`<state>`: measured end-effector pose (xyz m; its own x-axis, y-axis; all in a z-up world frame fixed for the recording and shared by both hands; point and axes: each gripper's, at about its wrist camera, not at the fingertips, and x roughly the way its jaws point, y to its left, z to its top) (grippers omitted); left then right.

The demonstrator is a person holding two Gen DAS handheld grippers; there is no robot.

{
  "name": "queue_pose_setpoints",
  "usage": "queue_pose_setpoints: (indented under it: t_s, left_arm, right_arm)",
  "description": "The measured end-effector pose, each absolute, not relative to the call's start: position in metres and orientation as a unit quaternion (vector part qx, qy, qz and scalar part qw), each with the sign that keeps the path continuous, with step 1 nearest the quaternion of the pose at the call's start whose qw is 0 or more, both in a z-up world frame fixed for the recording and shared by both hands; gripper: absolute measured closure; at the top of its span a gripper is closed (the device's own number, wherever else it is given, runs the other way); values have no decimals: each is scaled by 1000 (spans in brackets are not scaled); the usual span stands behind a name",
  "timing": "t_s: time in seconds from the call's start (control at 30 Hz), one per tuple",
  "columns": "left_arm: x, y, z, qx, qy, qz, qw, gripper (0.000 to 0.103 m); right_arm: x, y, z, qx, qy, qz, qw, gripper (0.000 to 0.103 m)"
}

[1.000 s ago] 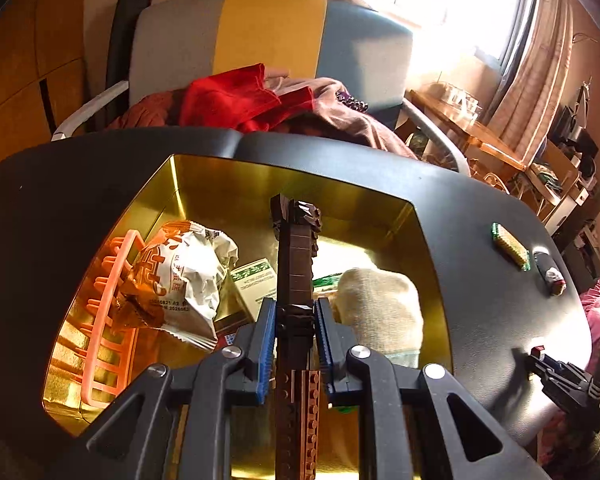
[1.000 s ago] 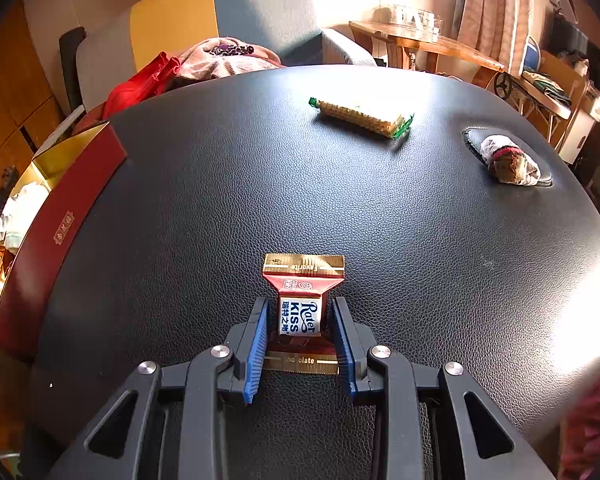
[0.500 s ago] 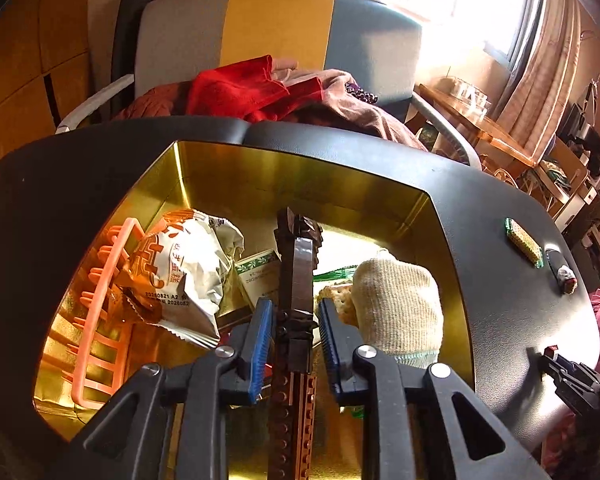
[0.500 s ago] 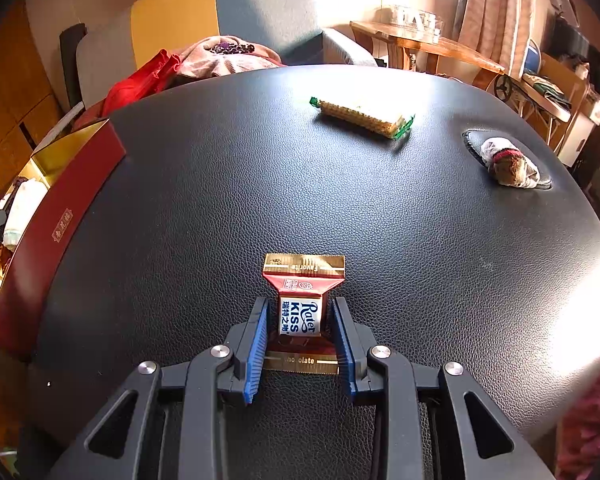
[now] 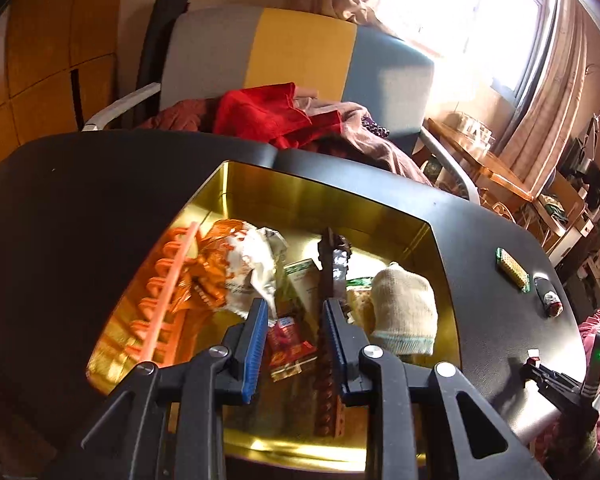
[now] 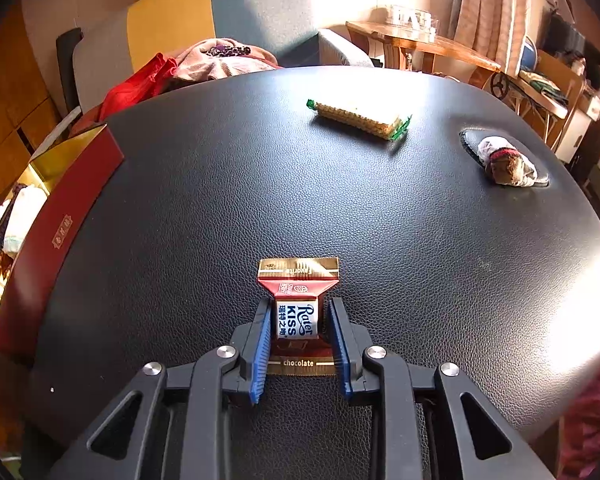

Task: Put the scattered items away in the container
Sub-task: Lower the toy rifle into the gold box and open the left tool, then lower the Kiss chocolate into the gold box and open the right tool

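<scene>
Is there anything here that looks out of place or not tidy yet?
Yes. Three items lie outside the gold box on the black table: a wafer pack, a small wrapped snack and the chocolate between the right gripper's fingers. Nothing looks spilled or damaged.

A black, leather-grained table (image 6: pixel 380 208) fills most of the right wrist view. At the left edge of the frame a box (image 6: pixel 56 236), red outside and gold inside, sits on it. A wafer pack (image 6: pixel 358 116) with green ends lies at upper centre. To the upper right a small wrapped lump (image 6: pixel 508 162), maybe a sweet, rests in a shallow oval dent. A chocolate (image 6: pixel 298 312) in red and gold wrap lies at lower centre.
</scene>
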<state>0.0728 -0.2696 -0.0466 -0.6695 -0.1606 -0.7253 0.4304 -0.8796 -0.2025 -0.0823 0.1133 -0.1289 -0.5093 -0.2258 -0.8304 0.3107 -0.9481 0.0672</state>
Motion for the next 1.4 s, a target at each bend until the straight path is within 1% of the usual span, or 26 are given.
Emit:
queue_pose_setpoints:
  t_s: [0.13,0.37,0.53,0.73,0.97,1.4]
  left_arm:
    - [87,-271,-49,372,188,-893,167,75]
    - [100,-269,-54,374,199,-890,167,75]
    - [106,-270,-56,372,207,-890,163,75]
    - [112,-272,-58,371,214,-889,163,75]
    - [119,-273,-59,370,217,-889,163,75]
    - [124,-277,-62,372,228,-885,163,75]
  right_arm:
    - [-79,99,-123,469,38,-864,180,78]
    - [-61,34,-88,437,43,-854,279,78]
    - [-45,-28,-64,410,54,-838,354,78]
    - [-29,-96,-50,391,79,-822,407,78]
    - [-21,-139,-46,390,88,-808,434,78]
    - [-32,-172,-66,411,124,-801,418,78]
